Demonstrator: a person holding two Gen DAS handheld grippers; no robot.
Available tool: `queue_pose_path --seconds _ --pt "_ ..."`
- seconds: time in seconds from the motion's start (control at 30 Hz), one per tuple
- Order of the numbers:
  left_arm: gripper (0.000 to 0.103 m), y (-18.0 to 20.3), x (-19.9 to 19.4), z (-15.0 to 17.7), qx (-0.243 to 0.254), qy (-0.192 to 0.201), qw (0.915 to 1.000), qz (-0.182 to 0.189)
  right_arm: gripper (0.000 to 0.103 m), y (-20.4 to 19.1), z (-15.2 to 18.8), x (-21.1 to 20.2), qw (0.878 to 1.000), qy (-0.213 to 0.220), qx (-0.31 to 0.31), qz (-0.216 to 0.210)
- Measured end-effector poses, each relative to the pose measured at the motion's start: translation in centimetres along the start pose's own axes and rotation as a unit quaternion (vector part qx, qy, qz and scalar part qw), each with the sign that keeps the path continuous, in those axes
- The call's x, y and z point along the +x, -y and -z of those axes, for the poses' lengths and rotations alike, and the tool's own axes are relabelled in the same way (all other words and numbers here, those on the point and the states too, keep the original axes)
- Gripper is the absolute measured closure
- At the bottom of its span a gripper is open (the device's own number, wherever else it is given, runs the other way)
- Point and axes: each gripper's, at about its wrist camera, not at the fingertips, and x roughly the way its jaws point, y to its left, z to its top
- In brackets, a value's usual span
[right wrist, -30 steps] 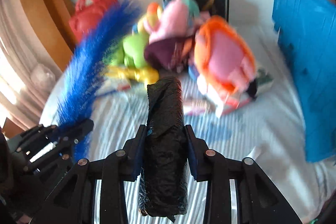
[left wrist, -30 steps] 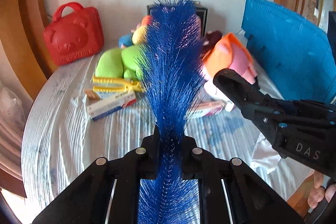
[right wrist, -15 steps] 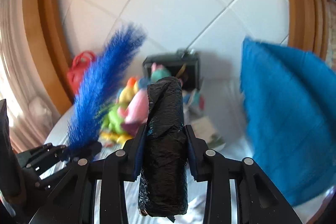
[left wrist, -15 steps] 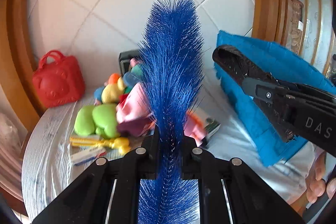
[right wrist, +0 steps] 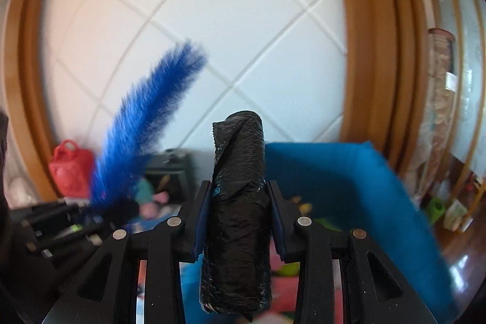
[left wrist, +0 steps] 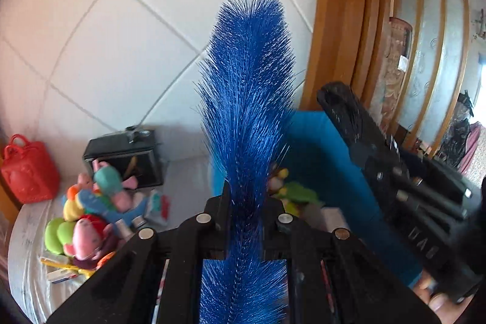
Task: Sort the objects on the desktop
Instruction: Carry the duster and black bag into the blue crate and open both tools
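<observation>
Against tiled wall (left wrist: 121, 35), jaws clamp upright blue brush (left wrist: 249, 111) and upright black roll (right wrist: 238, 202).

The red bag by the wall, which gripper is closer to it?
Left. The left gripper, shut on the blue brush, is on the same side as the red bag. The right gripper, shut on the black roll, is farther over, above the blue bin.
</observation>
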Motion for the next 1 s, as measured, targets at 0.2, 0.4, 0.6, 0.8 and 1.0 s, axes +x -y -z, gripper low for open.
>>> queue_pose_path --seconds 0.2,0.4,0.6,0.8,1.0 --pt "0.091 6.8 4.1 -7.6 -0.019 -0.029 0.9991 0.023 0.068 10.0 -3.9 1.4 0.999 -0.007 0.017 0.039" --pt "0.091 11.3 11.3 -8.1 -0.011 -0.086 0.9963 -0.002 0.068 16.0 -4.5 5.5 0.996 -0.039 0.027 0.071" --pt "0.091 11.5 21.3 -3.1 -0.015 -0.188 0.9810 -0.044 0.068 19.0 -1.1 11.9 0.991 -0.103 0.033 0.084" --pt "0.091 10.8 27.6 1.2 -0.001 -0.266 0.9612 -0.074 0.068 19.3 3.2 18.8 0.982 -0.171 0.026 0.078" --pt "0.088 10.5 32.2 4.8 0.035 -0.328 0.9395 -0.093 0.068 19.9 7.1 22.5 0.961 -0.260 0.032 0.084"
